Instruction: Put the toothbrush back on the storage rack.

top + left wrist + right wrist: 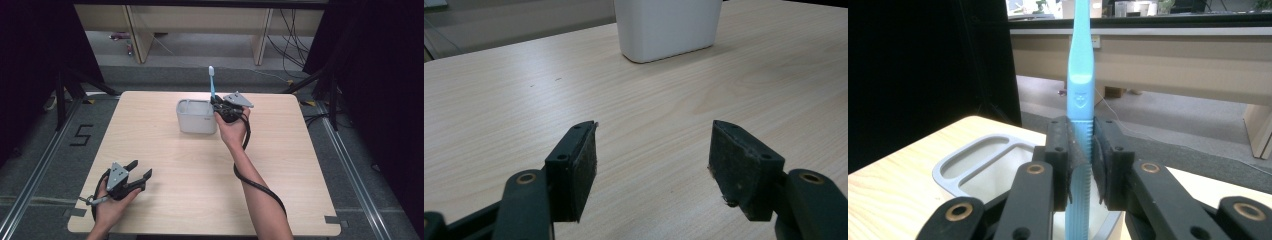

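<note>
The toothbrush (1081, 95) stood upright, bristles up, clamped at mid-handle in your right gripper (223, 107), just beside the right rim of the white holder (196, 116) near the table's (200, 165) far edge. Your left gripper (134, 176) rested near the front-left corner, jaws apart and empty. Risk as I read it: the handle end sat close to the rim, so lowering off-centre could catch the wall and tip the holder, or twist the brush in the pads.

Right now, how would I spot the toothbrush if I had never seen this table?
Start at the pale wooden table and find the grey-white holder near its far edge. Just beside it, the right gripper clamps a slim toothbrush that stands upright, head on top. It is the one light blue thing there.
</note>
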Motion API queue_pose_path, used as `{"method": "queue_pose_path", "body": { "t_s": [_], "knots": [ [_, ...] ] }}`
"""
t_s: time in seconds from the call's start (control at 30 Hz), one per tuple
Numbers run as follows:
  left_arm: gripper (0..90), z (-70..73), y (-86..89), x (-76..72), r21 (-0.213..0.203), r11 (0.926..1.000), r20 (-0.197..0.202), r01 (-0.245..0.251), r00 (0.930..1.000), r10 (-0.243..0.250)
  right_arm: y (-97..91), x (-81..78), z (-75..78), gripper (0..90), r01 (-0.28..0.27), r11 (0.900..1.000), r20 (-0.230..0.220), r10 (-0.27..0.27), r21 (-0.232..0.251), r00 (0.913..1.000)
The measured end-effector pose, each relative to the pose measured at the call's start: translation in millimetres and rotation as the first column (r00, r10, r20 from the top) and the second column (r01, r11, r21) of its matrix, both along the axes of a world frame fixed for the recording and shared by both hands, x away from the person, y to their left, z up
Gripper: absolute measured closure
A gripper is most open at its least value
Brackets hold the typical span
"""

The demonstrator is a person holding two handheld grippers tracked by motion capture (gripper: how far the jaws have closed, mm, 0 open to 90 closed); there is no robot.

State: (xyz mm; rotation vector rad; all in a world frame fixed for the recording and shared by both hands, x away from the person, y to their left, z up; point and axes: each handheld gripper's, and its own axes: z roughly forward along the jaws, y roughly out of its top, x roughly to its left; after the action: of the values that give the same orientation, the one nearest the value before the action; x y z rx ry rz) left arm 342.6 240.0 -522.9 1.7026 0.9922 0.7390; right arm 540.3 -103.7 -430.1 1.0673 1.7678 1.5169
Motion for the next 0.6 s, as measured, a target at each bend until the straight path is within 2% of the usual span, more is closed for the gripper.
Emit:
{"method": "queue_pose_path", "body": {
  "t_s": [0.17,0.2,0.6],
  "knots": [
    [35.3,0.0,0.0,0.1,-0.001,1.0,0.0,0.0,1.0,0.0,0.2,-0.6,-1.9,78.5,0.001,1.0,-0.011,-0.001,0.01,0.9999],
    [35.3,-0.1,-0.1,0.0,-0.001,1.0,0.0,0.0,1.0,0.0,-0.7,-0.1,-2.2,78.5,-0.005,1.0,-0.004,0.005,-0.008,1.0],
    [35.3,-0.6,-0.3,0.7,-0.005,1.0,0.006,0.004,1.0,-0.004,0.2,-2.2,-3.6,78.6,-0.005,0.9999,-0.012,0.005,-0.015,0.9999]
  ]
}}
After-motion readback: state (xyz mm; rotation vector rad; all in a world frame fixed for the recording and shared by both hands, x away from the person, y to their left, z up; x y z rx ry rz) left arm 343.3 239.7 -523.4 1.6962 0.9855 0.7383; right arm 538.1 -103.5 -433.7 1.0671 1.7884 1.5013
